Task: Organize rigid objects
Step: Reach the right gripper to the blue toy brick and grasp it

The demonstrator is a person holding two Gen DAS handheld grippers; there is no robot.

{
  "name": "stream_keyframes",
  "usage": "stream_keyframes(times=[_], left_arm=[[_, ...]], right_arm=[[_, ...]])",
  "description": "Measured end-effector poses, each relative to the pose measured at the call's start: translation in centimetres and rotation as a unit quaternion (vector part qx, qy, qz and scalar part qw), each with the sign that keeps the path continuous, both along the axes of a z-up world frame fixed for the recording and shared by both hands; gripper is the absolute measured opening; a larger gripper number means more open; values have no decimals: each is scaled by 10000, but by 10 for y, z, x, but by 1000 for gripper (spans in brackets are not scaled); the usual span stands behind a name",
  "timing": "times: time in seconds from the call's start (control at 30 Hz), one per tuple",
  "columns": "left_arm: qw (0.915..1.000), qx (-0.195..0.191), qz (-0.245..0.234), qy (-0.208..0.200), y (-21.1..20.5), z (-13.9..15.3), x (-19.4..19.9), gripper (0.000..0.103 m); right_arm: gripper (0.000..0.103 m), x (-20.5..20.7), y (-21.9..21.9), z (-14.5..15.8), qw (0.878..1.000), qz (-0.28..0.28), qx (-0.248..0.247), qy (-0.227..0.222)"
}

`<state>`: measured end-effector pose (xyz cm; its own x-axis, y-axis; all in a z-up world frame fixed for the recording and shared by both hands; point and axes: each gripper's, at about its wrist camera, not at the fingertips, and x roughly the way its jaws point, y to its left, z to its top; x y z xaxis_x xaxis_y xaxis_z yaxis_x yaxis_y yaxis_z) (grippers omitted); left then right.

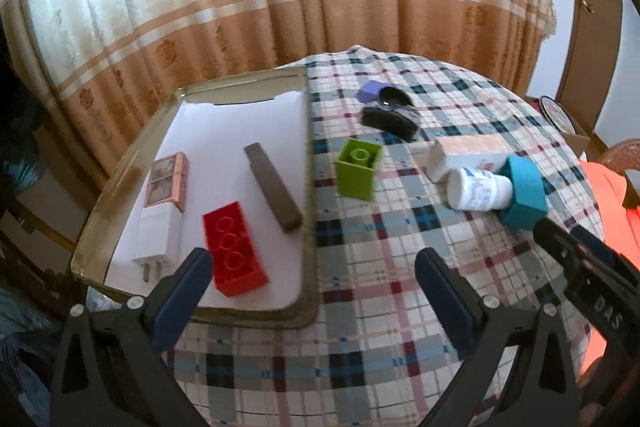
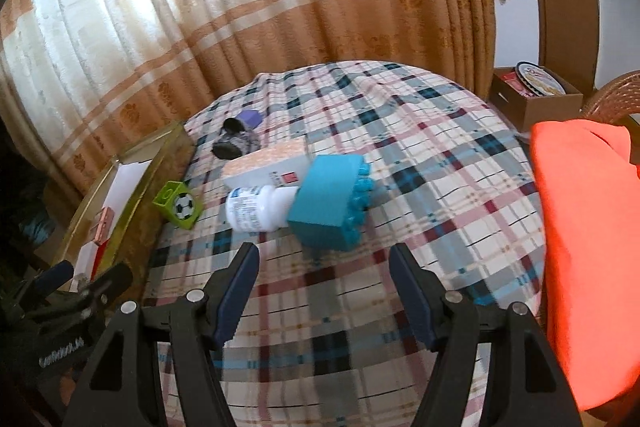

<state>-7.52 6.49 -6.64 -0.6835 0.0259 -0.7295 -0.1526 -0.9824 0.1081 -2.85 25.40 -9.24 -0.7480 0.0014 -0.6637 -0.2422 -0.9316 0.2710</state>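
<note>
Bare plaid-covered desk (image 2: 420, 187) before right tongs (image 2: 324, 291), jaws apart; teal studded plastic block (image 2: 326, 201) just beyond, touching white pill bottle (image 2: 256, 209). Orange cloth (image 2: 588, 247) bounds right side, brass-rimmed tray (image 1: 310, 163) the left.

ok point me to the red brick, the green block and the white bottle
red brick (image 1: 234, 249), left wrist view, on its studded top face
green block (image 1: 358, 169), left wrist view, on its open top
white bottle (image 2: 256, 207), right wrist view, on its labelled side
</note>
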Motion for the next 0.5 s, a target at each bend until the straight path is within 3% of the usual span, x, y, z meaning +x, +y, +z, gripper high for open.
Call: stream_keyframes(times=[0.3, 0.5], left_arm=[[9995, 48, -293, -140, 17, -4, 8, 102], [9996, 33, -245, -95, 18, -1, 8, 102]], right_arm=[[70, -24, 3, -7, 9996, 101, 50, -268], [70, -48, 0, -17, 9974, 257, 64, -664]])
